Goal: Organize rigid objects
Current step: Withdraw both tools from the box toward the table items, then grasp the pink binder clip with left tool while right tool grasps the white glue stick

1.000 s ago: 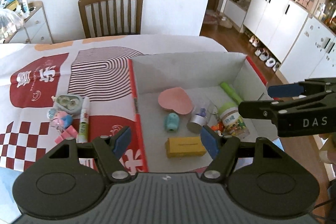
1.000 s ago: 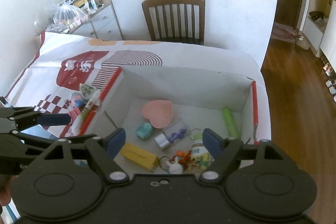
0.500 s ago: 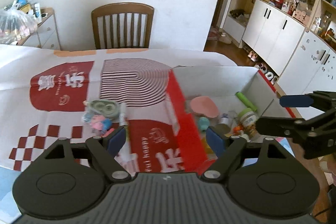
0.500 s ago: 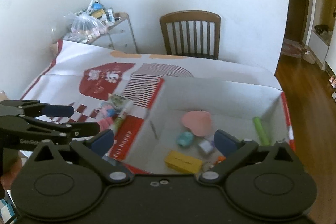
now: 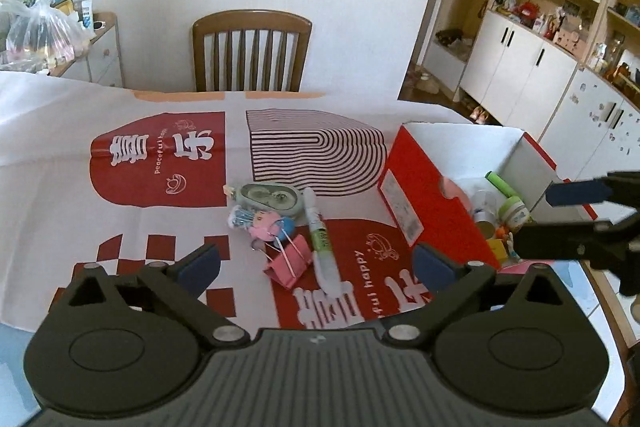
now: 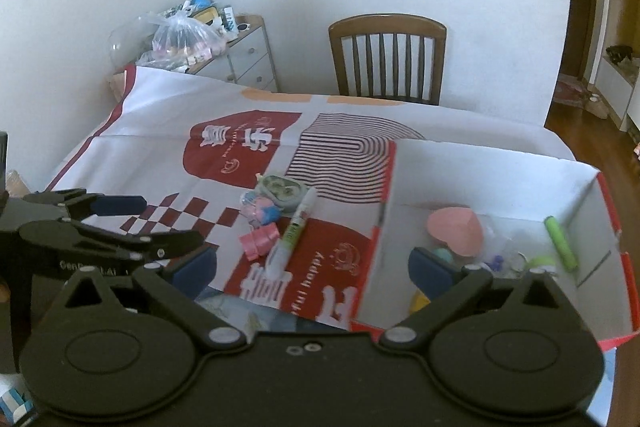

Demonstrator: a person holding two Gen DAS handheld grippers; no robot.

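Above the tablecloth (image 5: 120, 155), both grippers' jaws newly spread wide apart, nothing between.

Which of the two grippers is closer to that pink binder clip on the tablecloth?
Left. The left gripper hangs just in front of the pink binder clip; the right gripper sits farther right, at the red-and-white cardboard box.

Two wrist views, shared tablecloth (image 5: 120, 131)
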